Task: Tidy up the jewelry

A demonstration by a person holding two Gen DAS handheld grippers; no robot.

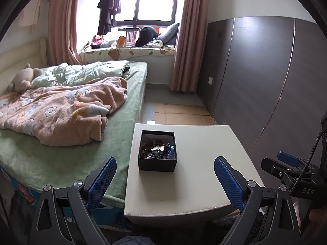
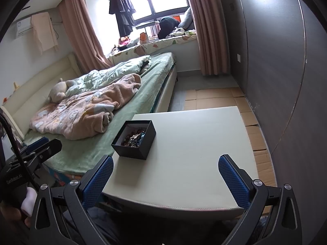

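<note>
A small black open box (image 1: pixel 157 164) sits on a cream table (image 1: pixel 196 175), near its left edge. Inside lies a tangle of jewelry (image 1: pixel 158 149): dark beads, a silver piece, a blue bit. My left gripper (image 1: pixel 165 163) is open, held back from the table's near edge with nothing between its blue pads. In the right wrist view the same box (image 2: pixel 133 150) stands left of centre on the table (image 2: pixel 194 149), jewelry (image 2: pixel 133 136) showing. My right gripper (image 2: pixel 166 163) is open too, empty, over the table's near edge. The left gripper's body (image 2: pixel 36 153) shows at the far left.
A bed (image 1: pixel 67 143) with a pink blanket (image 1: pixel 61 110) and a plush toy (image 1: pixel 22 79) borders the table's left side. Flattened cardboard (image 1: pixel 179 114) covers the floor beyond. A dark wardrobe wall (image 1: pixel 265 77) runs along the right. A cluttered window seat (image 1: pixel 130 49) lies far back.
</note>
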